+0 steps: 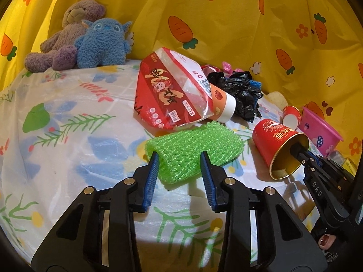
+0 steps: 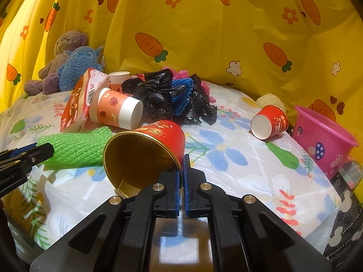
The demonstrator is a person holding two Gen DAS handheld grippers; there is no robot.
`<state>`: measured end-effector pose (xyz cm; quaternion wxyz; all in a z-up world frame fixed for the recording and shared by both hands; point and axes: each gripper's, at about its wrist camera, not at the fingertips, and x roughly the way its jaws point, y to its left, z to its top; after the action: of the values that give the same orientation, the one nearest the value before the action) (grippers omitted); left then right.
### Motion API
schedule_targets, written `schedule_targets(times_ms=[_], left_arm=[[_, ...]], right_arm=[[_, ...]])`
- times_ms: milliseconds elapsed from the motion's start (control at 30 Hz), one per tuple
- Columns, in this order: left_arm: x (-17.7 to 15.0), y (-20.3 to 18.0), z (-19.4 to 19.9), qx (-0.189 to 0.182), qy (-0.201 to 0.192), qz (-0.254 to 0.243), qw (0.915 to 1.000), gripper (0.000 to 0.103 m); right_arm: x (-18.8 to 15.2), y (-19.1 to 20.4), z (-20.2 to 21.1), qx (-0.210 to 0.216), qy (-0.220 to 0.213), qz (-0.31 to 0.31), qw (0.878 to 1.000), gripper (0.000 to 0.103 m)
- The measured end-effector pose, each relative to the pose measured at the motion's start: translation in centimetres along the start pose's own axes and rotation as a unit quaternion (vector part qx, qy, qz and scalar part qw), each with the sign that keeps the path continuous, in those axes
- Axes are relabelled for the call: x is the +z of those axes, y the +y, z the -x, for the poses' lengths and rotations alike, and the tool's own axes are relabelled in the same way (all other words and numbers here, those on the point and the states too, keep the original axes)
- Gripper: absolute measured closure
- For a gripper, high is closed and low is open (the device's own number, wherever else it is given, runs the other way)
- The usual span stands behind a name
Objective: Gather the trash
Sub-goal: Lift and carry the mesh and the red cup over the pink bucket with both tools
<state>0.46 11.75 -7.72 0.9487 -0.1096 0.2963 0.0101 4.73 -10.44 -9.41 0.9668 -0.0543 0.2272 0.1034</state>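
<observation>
My left gripper [image 1: 179,158] is open, its blue fingers on either side of the near end of a green foam net [image 1: 192,149] that lies on the floral cover. My right gripper [image 2: 182,163] is shut on the rim of a red paper cup with a gold inside [image 2: 156,142], one finger inside it; the cup also shows in the left wrist view [image 1: 274,140]. Behind lie a red snack bag [image 1: 168,93], a pink apple-print cup [image 2: 113,108], a crumpled black plastic bag [image 2: 172,97] and a small red cup [image 2: 270,122].
A pink plastic bin [image 2: 322,140] stands at the right edge of the bed. Two plush toys, purple [image 1: 65,36] and blue [image 1: 102,43], sit at the back left. A yellow carrot-print curtain [image 2: 204,22] closes off the back. A black printed box [image 2: 347,206] lies at the near right.
</observation>
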Motion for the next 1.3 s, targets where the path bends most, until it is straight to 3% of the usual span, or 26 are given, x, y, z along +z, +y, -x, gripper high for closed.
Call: schedule_targets(times_ms=[300,867,1067,1300], left_arm=[[0.1,-0.7,-0.3,-0.03,0.008,0.003,0.9995,0.098],[2.2,-7.5,4.2,-0.094,-0.057,-0.06,0.9921,0.099],[4.2,-12.2,4.6,-0.139,-0.072,-0.1,0.9827,0.099],[7.6,-20.7,3.4,-0.208,-0.086,-0.169,0.9595,0.099]], right_arm=[[0.0,-1.4,1.0,-0.006,-0.007,-0.014,1.0,0.099],[0.8,-5.7,4.2,-0.028,-0.048,-0.051,0.997,0.099],[1.2,-8.9,5.4,-0.061,-0.067,-0.074,0.993,0.099],[2.6,-15.2,6.6,-0.144,-0.096,-0.113,0.978,0.099]])
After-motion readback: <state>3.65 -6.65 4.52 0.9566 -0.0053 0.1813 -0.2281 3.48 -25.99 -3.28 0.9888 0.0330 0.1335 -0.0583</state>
